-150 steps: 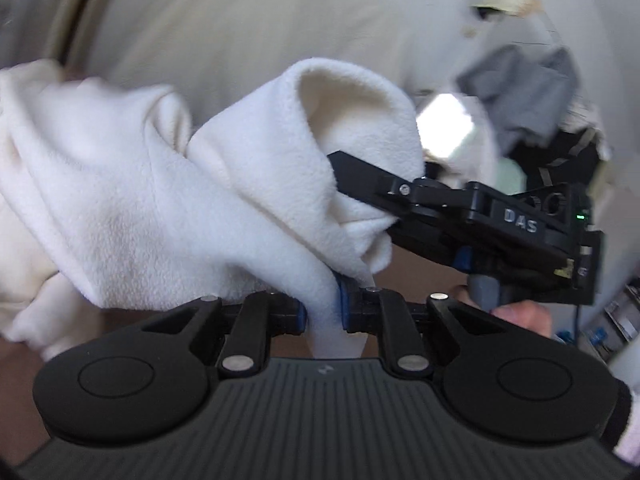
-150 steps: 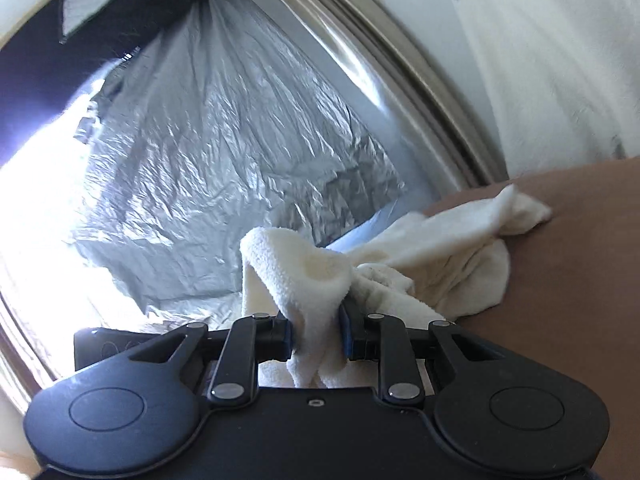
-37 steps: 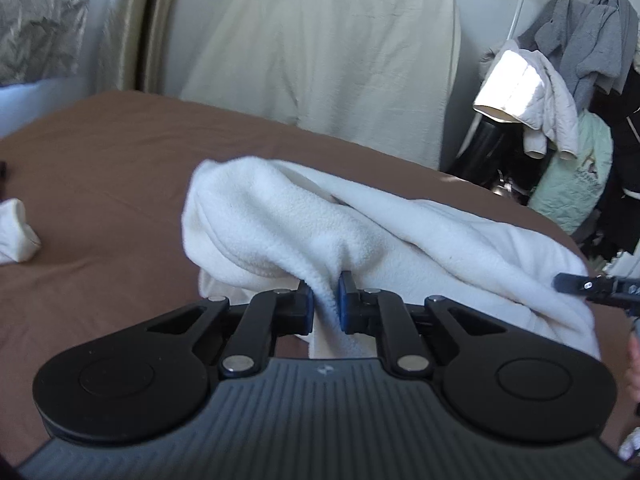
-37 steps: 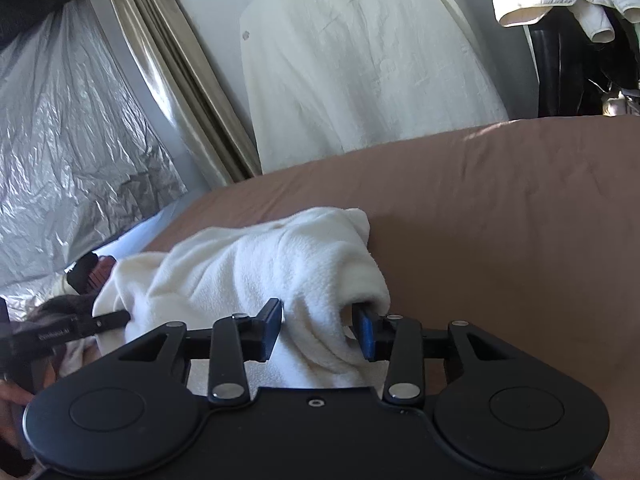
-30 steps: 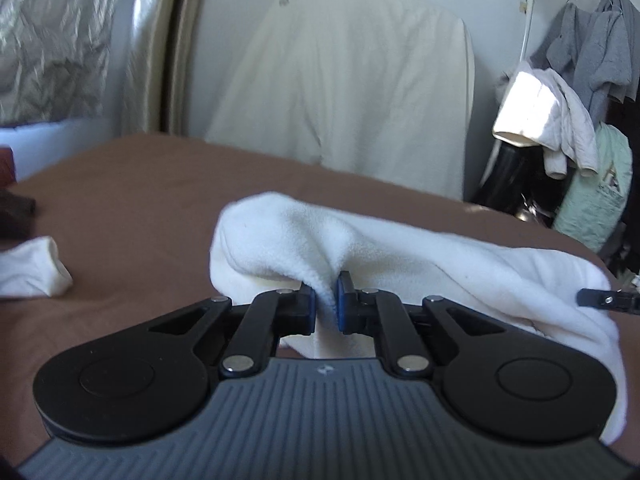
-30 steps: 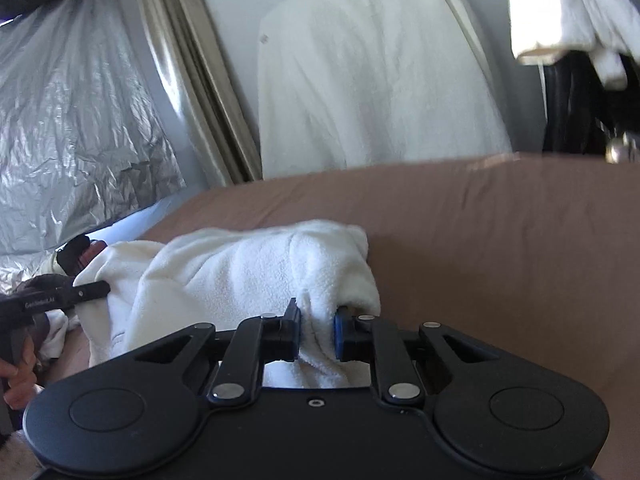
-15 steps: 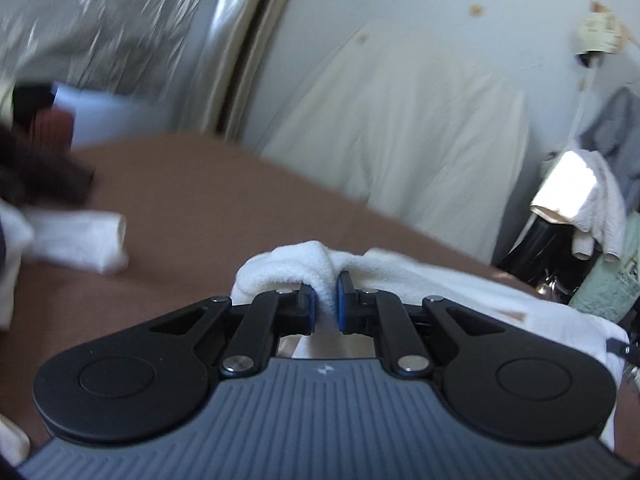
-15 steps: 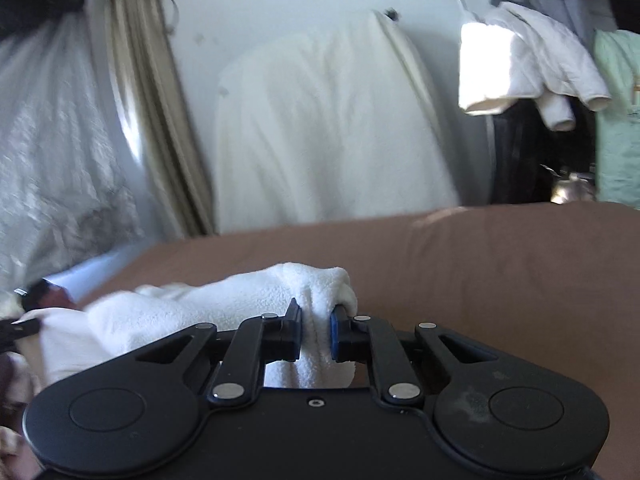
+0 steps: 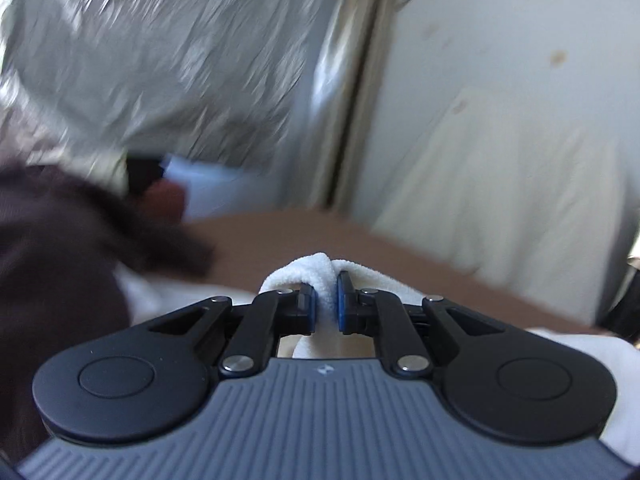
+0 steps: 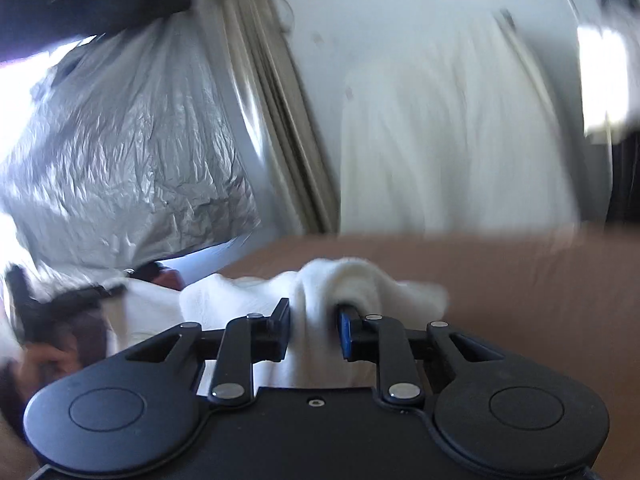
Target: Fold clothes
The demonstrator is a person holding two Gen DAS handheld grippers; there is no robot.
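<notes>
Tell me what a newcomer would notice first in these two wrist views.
First, the white fleece garment bunched on the brown bed, pinched tight in the left gripper. The right gripper has just been opening, with a fold of the same fleece between its jaws. Behind, crinkled silver foil fills the left background beside a pale curtain.

Black claw [image 9: 325,307], blue pads [image 9: 341,304]
</notes>
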